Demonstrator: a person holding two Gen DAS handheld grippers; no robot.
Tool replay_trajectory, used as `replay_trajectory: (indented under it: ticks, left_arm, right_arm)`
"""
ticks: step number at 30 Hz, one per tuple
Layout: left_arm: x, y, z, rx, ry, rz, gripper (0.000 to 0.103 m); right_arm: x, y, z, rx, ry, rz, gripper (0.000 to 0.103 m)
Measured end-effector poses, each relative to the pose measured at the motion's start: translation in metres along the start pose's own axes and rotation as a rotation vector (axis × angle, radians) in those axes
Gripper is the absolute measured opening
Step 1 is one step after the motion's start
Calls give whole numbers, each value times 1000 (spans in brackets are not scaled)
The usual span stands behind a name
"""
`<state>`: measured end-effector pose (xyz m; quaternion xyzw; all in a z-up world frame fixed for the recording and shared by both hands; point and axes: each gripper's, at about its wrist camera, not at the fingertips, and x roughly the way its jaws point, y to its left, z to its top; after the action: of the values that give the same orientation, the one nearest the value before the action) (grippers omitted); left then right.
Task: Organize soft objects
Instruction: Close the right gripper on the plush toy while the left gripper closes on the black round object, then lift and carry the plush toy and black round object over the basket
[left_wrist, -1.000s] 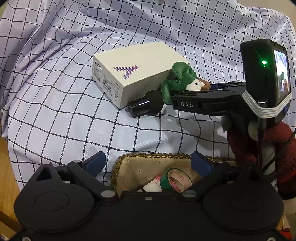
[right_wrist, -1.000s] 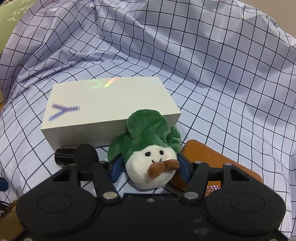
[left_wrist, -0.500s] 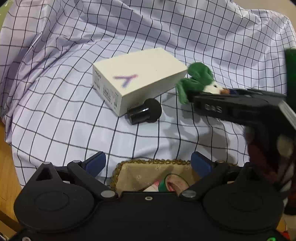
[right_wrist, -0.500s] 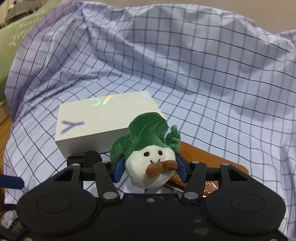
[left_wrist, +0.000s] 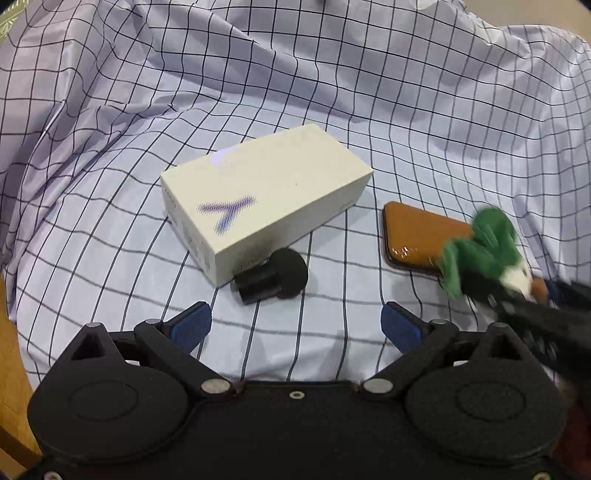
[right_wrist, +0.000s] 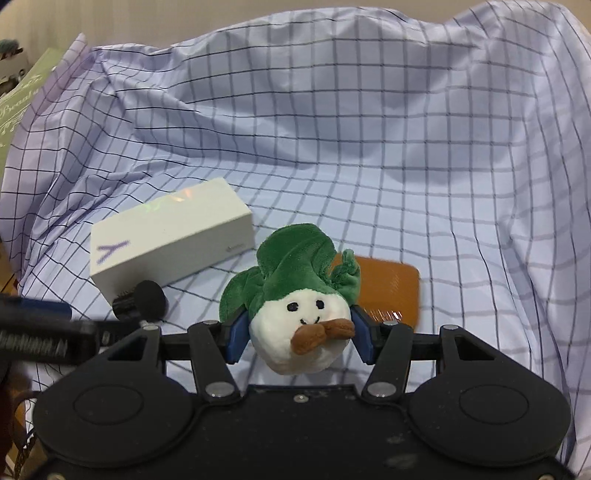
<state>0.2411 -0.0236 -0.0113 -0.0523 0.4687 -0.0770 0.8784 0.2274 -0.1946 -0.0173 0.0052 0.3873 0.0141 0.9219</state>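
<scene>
My right gripper (right_wrist: 298, 338) is shut on a green and white plush toy (right_wrist: 295, 295) with a smiling face and a brown moustache, held above the checked cloth. The toy also shows blurred at the right of the left wrist view (left_wrist: 484, 251), in the right gripper's black fingers. My left gripper (left_wrist: 295, 325) is open and empty, low over the cloth in front of the white box (left_wrist: 266, 199).
A white box (right_wrist: 170, 243) lies on the checked cloth (left_wrist: 295, 92) with a black cylinder (left_wrist: 271, 277) against its near side. An orange flat case (left_wrist: 417, 236) lies to its right. A green book (right_wrist: 18, 99) is at the far left.
The right gripper has lifted the plush toy off the cloth and drawn it right and back from the box. The left gripper has moved forward, so the basket has left its view.
</scene>
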Motion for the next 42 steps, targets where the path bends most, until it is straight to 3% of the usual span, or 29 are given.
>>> replay_trajectory:
  ticks: [10,20,22,29,42]
  left_arm:
    - [26,1,11,-105,9,97,91]
    - [47,1,14,-143,16,168,90]
    - [50,1,14,-145,21,176,83]
    - [54,2,14,-155,31,172,80]
    - [50,7,11,-152,19,187,59]
  right_arm:
    - [-1,-10,-20,45,27,3,55]
    - [-1,-15,-26,76,32,26,55]
    - [0,-15,-27,79,35,28,55]
    - [-1,-14,-29,86,41,34,55]
    - [-2,-12,-33,89,48,39,55]
